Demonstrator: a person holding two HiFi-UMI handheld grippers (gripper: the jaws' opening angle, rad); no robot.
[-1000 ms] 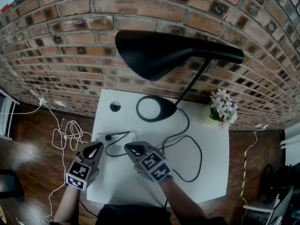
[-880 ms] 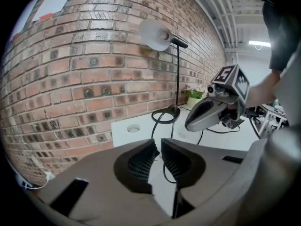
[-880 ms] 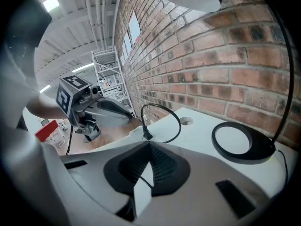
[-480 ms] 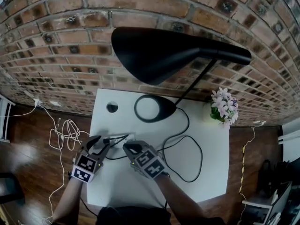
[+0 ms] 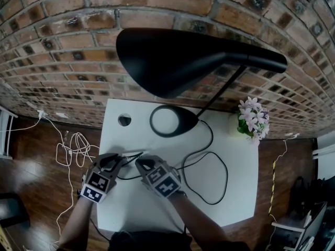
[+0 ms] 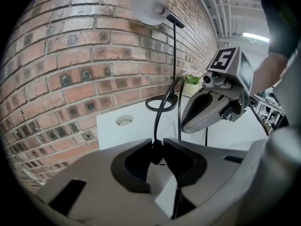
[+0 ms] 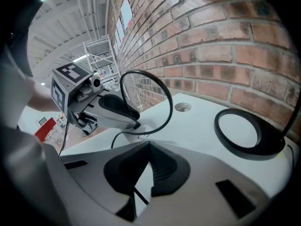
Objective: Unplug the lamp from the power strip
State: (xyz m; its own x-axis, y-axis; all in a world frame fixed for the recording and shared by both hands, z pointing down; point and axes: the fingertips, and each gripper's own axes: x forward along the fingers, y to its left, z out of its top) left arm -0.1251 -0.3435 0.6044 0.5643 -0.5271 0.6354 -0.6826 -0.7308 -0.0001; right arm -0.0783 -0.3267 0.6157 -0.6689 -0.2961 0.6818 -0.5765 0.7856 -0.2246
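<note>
Head view shows both forearms reaching in from the bottom edge, with the left gripper [image 5: 112, 160] and right gripper [image 5: 141, 163] angled downward and their tips close together over the left part of the white table [image 5: 235, 192]. The left jaws have just been closing and now pinch the black plug [image 6: 156, 152] of the lamp [image 5: 183, 56], whose cord [image 5: 224, 174] loops away to the right. The right jaws meet at their tips and hold nothing.

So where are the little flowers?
In the head view, the flowers sit at the white table's far right corner, by the brick wall, to the right of the lamp's round base.
</note>
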